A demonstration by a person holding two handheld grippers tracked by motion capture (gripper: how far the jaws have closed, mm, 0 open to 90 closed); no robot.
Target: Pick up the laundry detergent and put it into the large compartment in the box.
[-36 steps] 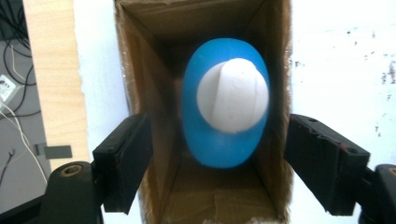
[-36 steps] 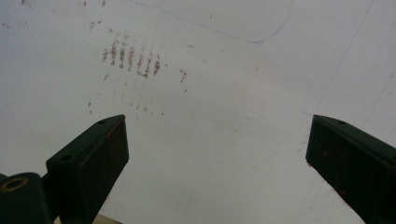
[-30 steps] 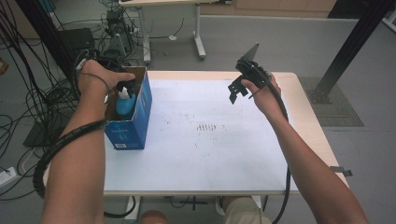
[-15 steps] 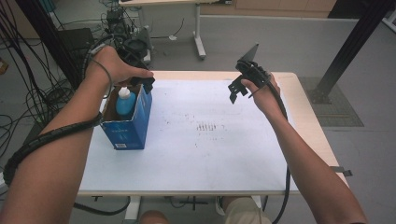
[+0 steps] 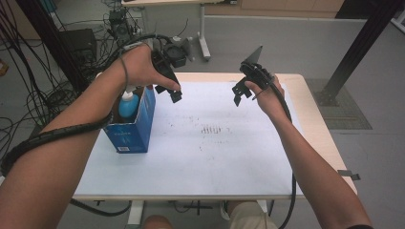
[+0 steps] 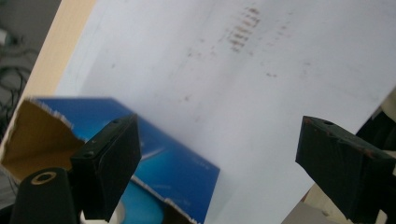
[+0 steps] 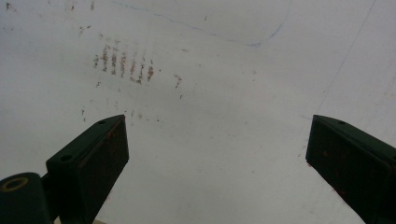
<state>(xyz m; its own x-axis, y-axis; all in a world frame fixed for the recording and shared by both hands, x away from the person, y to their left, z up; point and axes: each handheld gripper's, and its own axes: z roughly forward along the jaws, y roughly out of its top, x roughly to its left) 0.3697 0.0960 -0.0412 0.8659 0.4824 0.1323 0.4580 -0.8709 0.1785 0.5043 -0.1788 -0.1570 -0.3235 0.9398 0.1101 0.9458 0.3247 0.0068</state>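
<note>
- While hovering beside the open blue cardboard box [image 5: 131, 125], the left tongs [image 5: 173, 91] are gaping empty, jaws having just been opening.
- The right tongs [image 5: 242, 93] are hanging wide open and empty over the white paper-covered surface [image 5: 215, 157].

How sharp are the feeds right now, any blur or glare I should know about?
High view: even light, no glare, blue cardboard box fairly crisp. Left gripper view: soft and smeared, the box's edges and the white table sheet blurred. Right gripper view: brownish marks readable, slightly soft; no hard shadows.
</note>
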